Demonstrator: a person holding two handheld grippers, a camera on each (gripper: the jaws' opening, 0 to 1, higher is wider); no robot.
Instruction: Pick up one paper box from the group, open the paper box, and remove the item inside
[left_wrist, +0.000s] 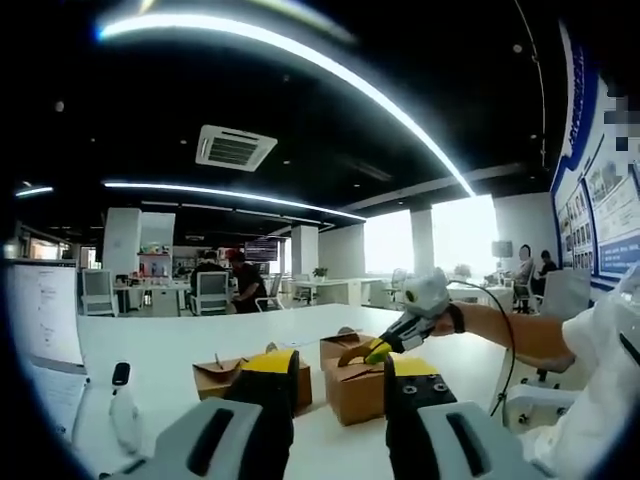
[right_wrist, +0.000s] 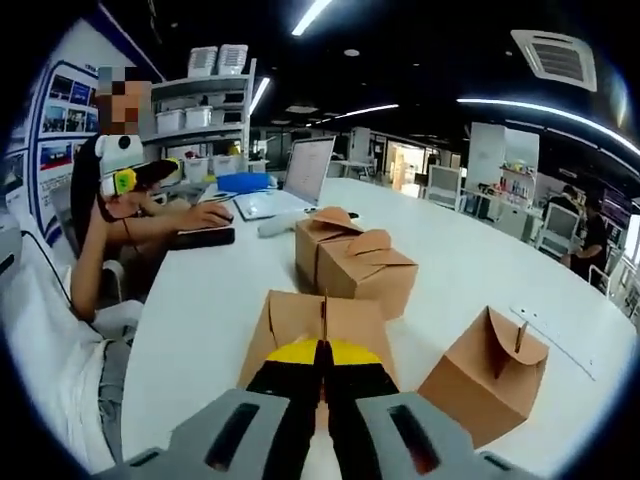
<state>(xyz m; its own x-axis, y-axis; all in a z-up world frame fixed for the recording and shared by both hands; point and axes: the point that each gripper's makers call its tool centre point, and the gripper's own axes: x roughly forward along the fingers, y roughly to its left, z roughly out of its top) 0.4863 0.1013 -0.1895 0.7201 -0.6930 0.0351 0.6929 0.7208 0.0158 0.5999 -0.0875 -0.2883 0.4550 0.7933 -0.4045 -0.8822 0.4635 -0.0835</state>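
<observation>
Several brown paper boxes stand on the white table (right_wrist: 200, 300). My right gripper (right_wrist: 322, 372) is shut on the upright top tab of the nearest box (right_wrist: 320, 320). Two more boxes (right_wrist: 368, 272) stand close together behind it, and another (right_wrist: 488, 375) sits to its right. In the left gripper view the right gripper (left_wrist: 372, 352) comes in from the right on a person's arm, its yellow tips on top of a box (left_wrist: 352, 388). A lower box (left_wrist: 222, 378) is to the left. My left gripper (left_wrist: 340, 378) is open and holds nothing, short of the boxes.
A person sits at the far left of the table with a hand (right_wrist: 205, 215) by a black object. A laptop (right_wrist: 305, 170) and a white device (right_wrist: 275, 225) lie beyond. A screen (left_wrist: 45, 310) and a white device (left_wrist: 120, 400) are at the left. People sit at desks behind.
</observation>
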